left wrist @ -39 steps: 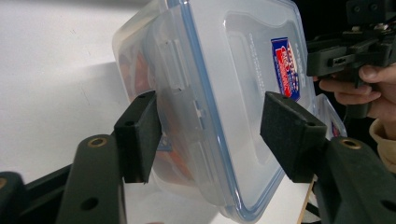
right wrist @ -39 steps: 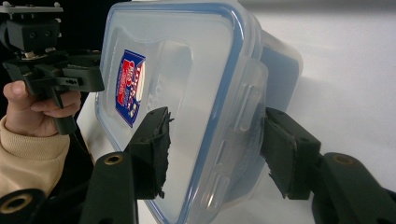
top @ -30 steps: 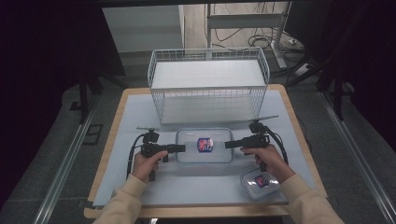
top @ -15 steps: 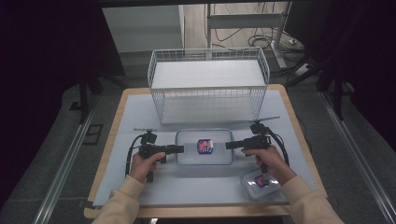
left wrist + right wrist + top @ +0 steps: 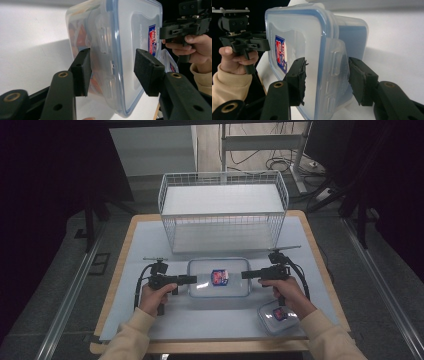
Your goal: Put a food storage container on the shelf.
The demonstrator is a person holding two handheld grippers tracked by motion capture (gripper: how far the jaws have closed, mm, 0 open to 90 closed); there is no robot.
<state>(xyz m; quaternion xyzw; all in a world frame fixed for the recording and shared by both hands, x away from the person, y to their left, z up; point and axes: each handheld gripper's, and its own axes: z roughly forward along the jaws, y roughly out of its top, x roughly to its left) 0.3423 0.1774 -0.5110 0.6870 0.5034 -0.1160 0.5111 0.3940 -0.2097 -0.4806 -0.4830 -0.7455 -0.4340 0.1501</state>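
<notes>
High view: large lidded container, flat on the bench just before the wire basket, long axis parallel to the bench's near edge, labelled lid up. Left gripper and right gripper straddle its two short ends, jaws just closing, pads not yet clamped. Advice: close both evenly on the latch tabs, lift level. Small container at near right corner.

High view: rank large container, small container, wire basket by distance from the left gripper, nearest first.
From the left gripper:
1. Large container, directly at its fingers, table centre.
2. Small container, near right corner, by the right hand.
3. Wire basket, at the table's far edge.
</notes>
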